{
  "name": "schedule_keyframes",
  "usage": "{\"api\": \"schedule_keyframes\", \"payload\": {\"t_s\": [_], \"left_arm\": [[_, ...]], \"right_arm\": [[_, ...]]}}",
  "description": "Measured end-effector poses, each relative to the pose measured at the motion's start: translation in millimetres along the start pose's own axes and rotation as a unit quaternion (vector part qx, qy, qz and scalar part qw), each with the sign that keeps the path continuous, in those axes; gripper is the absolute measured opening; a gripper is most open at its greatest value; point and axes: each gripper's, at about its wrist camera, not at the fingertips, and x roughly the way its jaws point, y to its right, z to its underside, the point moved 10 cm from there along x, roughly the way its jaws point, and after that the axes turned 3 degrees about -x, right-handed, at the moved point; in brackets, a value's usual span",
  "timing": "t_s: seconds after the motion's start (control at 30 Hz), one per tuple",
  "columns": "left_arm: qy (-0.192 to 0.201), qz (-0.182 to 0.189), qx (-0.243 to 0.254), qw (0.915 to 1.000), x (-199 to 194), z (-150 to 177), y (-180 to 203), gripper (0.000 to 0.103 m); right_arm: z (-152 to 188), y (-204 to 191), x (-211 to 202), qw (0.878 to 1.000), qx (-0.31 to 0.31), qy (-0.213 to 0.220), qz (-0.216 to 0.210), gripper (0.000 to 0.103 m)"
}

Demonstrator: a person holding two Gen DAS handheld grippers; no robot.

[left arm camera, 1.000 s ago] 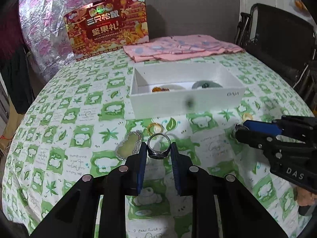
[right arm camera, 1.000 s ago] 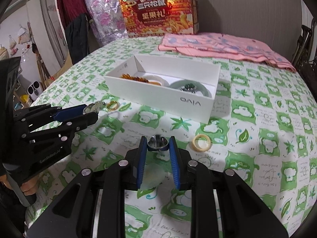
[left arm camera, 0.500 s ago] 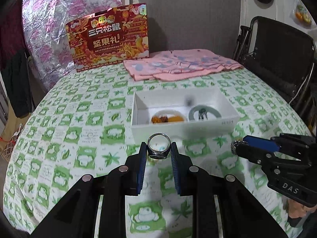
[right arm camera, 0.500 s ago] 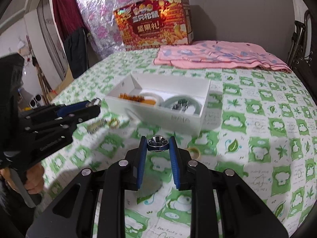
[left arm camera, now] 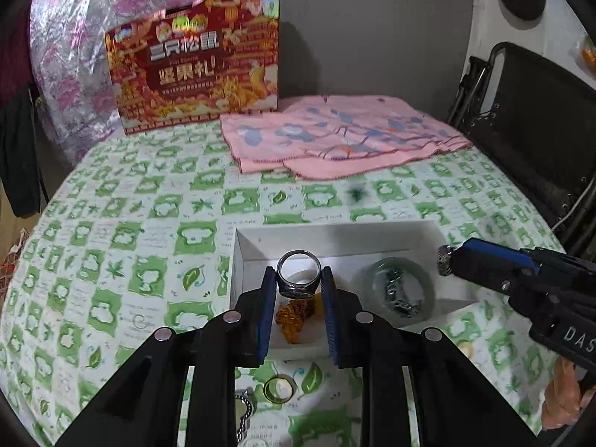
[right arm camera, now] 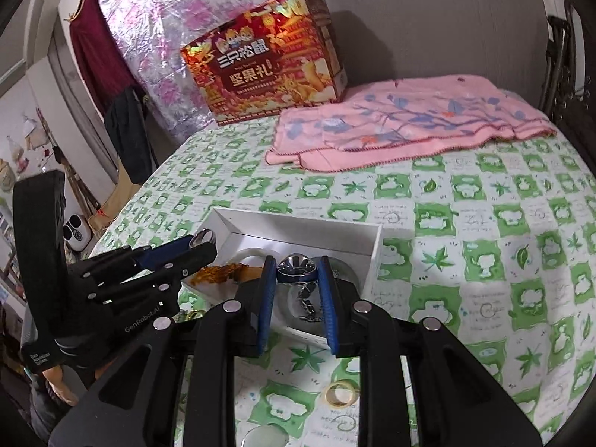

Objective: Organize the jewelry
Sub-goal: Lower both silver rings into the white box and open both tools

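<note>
Two rings held above white box, one per tongs.
Left tongs clamped on signet ring; right tongs clamped on wide silver band. Probably light, rigid, slippery metal; best pinched across outer band edges.

Shiny metal ring, matt white cardboard box, glossy amber beads, soft pink cloth.

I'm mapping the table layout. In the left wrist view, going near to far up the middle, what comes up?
Yellow ring on the cloth → silver ring in the left claw, over the white box → pink cloth → red gift box.
</note>
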Motion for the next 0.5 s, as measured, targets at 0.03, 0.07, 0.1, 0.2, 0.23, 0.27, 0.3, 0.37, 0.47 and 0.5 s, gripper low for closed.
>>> {"api": "schedule_keyframes", "payload": {"t_s": [0.03, 0.07, 0.1, 0.2, 0.23, 0.27, 0.3, 0.37, 0.47, 0.5], "left_arm": [[-0.001, 0.004, -0.003, 1.0000, 2, 2, -1, 0.024], [-0.001, 0.009, -0.006, 0.9999, 3, 4, -3, 0.024], [-0.002, 0.010, -0.010, 0.9999, 4, 4, -5, 0.024], [-0.008, 0.014, -0.012, 0.9998, 10, 3, -7, 0.024], [-0.013, 0.016, -0.012, 0.9997, 12, 4, -6, 0.024], [-0.018, 0.017, -0.011, 0.9996, 15, 5, -5, 0.024], [-0.022, 0.014, -0.007, 0.9996, 18, 7, -4, 0.024], [-0.026, 0.008, -0.002, 0.9996, 21, 8, -3, 0.024], [-0.025, 0.008, -0.005, 0.9996, 22, 9, -2, 0.026], [-0.024, 0.010, -0.006, 0.9997, 22, 8, -2, 0.029]], "right_arm": [[2, 1, 0, 1.000, -0.001, -0.001, 0.001, 0.022], [3, 2, 2, 1.000, -0.004, -0.003, 0.004, 0.022], [3, 3, 3, 1.000, -0.006, -0.003, 0.007, 0.022], [6, 5, 12, 1.000, -0.005, -0.016, 0.010, 0.022], [7, 6, 15, 1.000, -0.006, -0.019, 0.013, 0.022], [7, 8, 19, 1.000, -0.006, -0.022, 0.018, 0.022], [8, 9, 22, 0.999, -0.005, -0.026, 0.019, 0.022], [10, 11, 27, 0.999, -0.001, -0.032, 0.015, 0.022], [9, 12, 30, 0.999, 0.001, -0.033, 0.009, 0.022], [9, 12, 30, 0.999, 0.003, -0.032, 0.008, 0.022]]}}
